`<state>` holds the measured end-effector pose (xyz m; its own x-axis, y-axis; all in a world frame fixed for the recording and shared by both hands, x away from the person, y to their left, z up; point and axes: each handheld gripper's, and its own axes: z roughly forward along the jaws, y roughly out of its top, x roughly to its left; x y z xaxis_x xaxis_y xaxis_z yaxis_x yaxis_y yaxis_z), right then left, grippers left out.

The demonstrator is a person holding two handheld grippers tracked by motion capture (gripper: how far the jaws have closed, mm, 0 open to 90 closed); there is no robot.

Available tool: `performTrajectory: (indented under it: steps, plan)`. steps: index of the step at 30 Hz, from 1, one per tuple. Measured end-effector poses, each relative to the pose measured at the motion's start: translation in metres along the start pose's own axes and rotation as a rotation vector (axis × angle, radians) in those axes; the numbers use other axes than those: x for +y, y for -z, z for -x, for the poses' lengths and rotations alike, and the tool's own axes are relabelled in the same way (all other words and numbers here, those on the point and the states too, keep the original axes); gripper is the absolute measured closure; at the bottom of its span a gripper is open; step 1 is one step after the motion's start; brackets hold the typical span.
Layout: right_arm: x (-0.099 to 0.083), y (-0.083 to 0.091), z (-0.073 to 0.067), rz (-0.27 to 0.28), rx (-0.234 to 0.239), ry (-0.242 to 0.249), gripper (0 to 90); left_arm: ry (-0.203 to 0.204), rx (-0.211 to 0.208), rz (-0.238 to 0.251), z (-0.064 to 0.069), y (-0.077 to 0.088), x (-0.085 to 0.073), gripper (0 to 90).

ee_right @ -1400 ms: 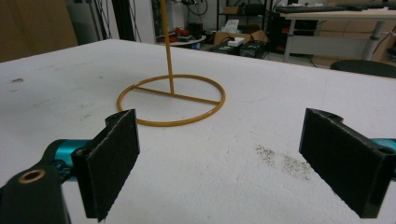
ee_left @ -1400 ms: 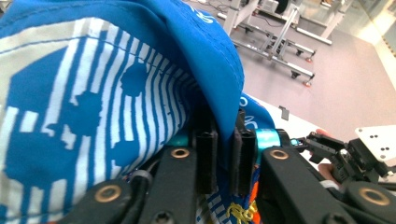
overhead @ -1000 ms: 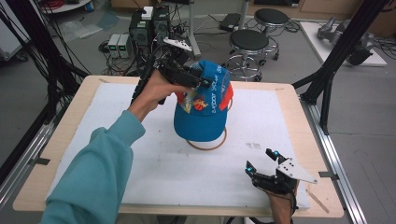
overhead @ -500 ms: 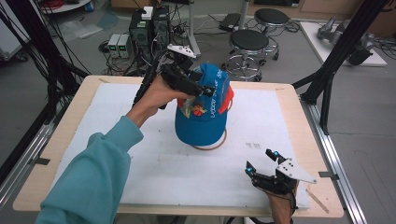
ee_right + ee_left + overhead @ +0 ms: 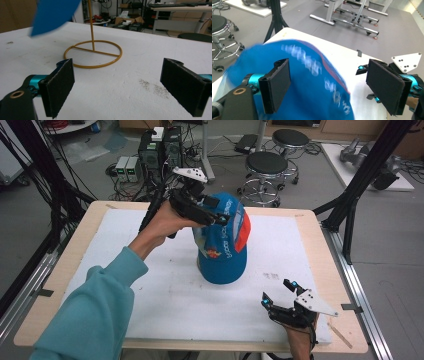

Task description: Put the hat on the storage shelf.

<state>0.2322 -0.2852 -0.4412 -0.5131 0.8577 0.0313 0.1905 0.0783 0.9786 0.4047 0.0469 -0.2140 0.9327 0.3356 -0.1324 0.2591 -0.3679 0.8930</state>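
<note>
Cap [image 5: 222,252]: blue baseball cap with white lettering, a small coloured emblem and a red-and-white panel at its upper right side. Perched high on a stand over the middle of the white-covered table, crown up, opening facing down.

Stand [image 5: 93,52]: thin yellow metal, ring base with crossbar lying flat on the table, upright rod rising from its centre.

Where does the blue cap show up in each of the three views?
High view: blue cap at table centre, under the left gripper.
Left gripper view: blurred blue, lower left to centre, between open jaws.
Right gripper view: blue edge at top left, above the yellow wire stand.
Shared landmark: the white table mat.
</note>
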Motion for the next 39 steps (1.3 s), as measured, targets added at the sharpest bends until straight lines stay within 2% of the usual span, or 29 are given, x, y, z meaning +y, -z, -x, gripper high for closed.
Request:
performTrajectory:
  steps: [2, 7, 14, 16, 19, 29, 39]
  plan:
    - [0.000, 0.000, 0.000, -0.003, 0.001, -0.002, 11.2, -0.008, 0.003, -0.005, 0.000, 0.002, 0.000, 20.2]
    - [-0.001, -0.001, 0.000, -0.008, 0.003, -0.004, 11.2, -0.021, 0.025, 0.017, -0.002, 0.008, -0.001, 20.2]
    - [-0.003, -0.001, 0.001, -0.007, -0.003, -0.003, 11.2, -0.035, 0.053, 0.064, -0.005, 0.021, -0.017, 20.0]
    - [-0.004, -0.002, 0.001, -0.005, -0.003, 0.003, 11.2, -0.056, 0.080, 0.085, -0.006, 0.034, -0.029, 19.8]
    - [-0.006, -0.003, 0.001, -0.003, -0.005, 0.010, 11.2, -0.062, 0.106, 0.122, -0.007, 0.052, -0.043, 19.8]
    - [-0.007, -0.004, -0.002, -0.003, -0.019, 0.013, 11.2, -0.087, 0.185, 0.162, -0.009, 0.114, -0.096, 19.7]
    - [-0.007, -0.004, -0.002, 0.012, -0.042, 0.020, 11.1, -0.070, 0.275, 0.250, -0.012, 0.159, -0.166, 19.7]
